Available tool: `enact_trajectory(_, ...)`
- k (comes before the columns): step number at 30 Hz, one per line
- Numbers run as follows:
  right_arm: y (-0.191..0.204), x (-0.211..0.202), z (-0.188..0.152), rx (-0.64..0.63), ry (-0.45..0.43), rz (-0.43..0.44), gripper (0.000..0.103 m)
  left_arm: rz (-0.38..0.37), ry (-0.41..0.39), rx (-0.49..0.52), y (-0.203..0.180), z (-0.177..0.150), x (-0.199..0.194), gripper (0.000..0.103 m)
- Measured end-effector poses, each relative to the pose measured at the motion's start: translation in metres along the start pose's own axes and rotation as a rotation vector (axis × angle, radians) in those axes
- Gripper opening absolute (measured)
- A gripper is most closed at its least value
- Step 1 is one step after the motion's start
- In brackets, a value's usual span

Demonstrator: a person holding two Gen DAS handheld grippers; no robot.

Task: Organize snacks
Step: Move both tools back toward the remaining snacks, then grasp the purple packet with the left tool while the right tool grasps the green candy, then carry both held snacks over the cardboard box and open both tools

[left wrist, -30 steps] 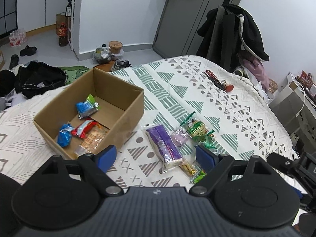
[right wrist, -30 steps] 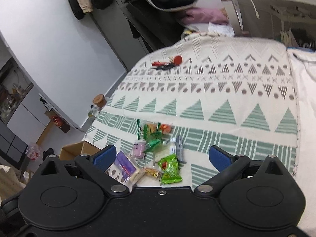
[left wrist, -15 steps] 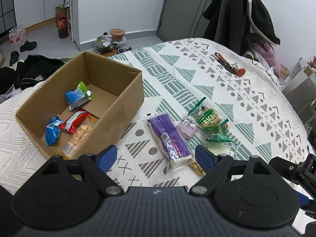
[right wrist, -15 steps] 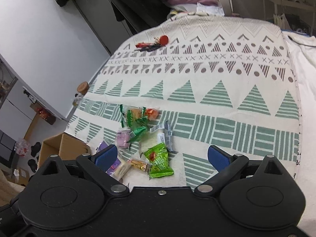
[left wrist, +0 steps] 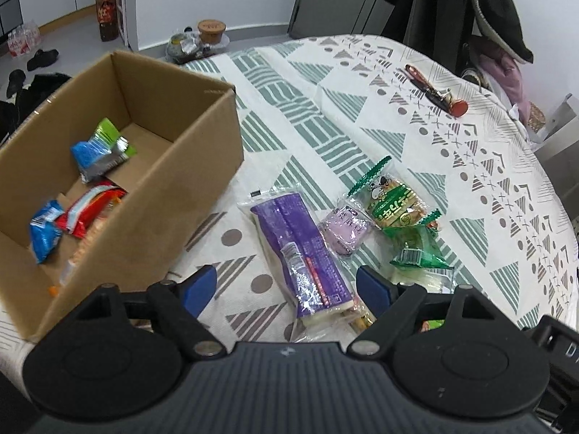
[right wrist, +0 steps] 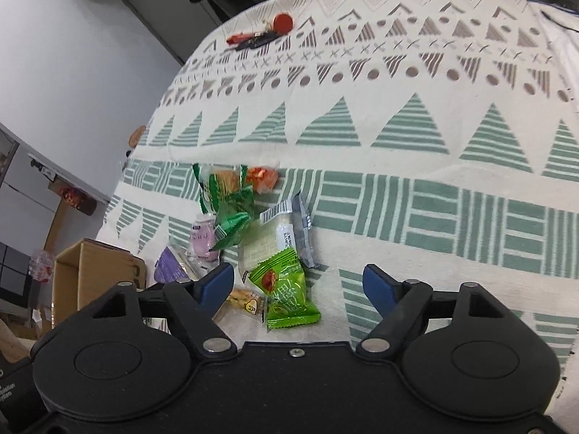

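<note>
Left gripper (left wrist: 286, 285) open, empty, hovering over purple pack (left wrist: 302, 249) on bed (left wrist: 362, 115). Right gripper (right wrist: 298, 284) open, empty, above lime-green packet (right wrist: 287, 291). Snacks clustered on bedspread: pink pouch (left wrist: 343, 231) touching purple pack, green cookie bag (left wrist: 392, 200) just beyond, white wrapper (right wrist: 278, 233) beside lime-green packet. Box (left wrist: 202, 166) left of cluster, open, holding blue packets (left wrist: 92, 153) and red packet (left wrist: 88, 208). Red-tipped item (left wrist: 439, 92) well apart at far side.
</note>
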State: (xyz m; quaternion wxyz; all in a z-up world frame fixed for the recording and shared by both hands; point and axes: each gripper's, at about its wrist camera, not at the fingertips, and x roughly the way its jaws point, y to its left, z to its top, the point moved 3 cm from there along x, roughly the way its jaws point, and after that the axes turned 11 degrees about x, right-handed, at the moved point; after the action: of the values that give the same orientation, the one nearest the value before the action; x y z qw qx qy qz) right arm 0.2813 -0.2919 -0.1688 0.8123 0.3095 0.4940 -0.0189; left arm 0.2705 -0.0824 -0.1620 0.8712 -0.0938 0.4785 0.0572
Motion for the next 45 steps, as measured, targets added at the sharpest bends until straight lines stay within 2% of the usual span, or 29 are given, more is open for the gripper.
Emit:
enact_trajectory(6, 0.001, 0.028, -0.005, -0.011, 0.075, -0.028, 0.067, 0.019, 0.034, -0.021, -0.003, 0.002, 0.027, 0.084)
enact_trajectory(14, 0.006, 0.047, -0.011, -0.033, 0.106, -0.048, 0.066, 0.059, 0.088, -0.064, -0.004, 0.006, 0.052, 0.082)
enact_trajectory(17, 0.009, 0.049, -0.012, -0.054, 0.103, -0.053, 0.067, 0.081, 0.09, -0.046, -0.004, 0.005, 0.056, 0.066)
enact_trajectory(19, 0.01, 0.05, -0.012, -0.059, 0.1, -0.055, 0.066, 0.095, 0.085, -0.046, -0.001, 0.004, 0.054, 0.046)
enact_trajectory(22, 0.011, 0.05, -0.014, -0.086, 0.083, -0.079, 0.054, 0.074, 0.077, -0.048, 0.005, 0.001, 0.048, 0.035)
enact_trajectory(23, 0.011, 0.05, -0.014, -0.094, 0.08, -0.086, 0.04, 0.062, 0.077, -0.049, 0.006, 0.0, 0.045, 0.035)
enact_trajectory(29, 0.009, 0.041, -0.016, -0.09, 0.07, -0.073, 0.028, 0.043, 0.054, -0.05, 0.012, -0.009, 0.022, 0.033)
enact_trajectory(39, 0.019, 0.001, -0.017, -0.097, -0.021, 0.022, 0.026, 0.005, -0.01, -0.029, 0.014, -0.018, -0.024, 0.032)
enact_trajectory(45, 0.039, -0.016, -0.021, -0.118, -0.053, 0.084, 0.026, -0.004, -0.048, -0.025, 0.021, -0.021, -0.048, 0.03)
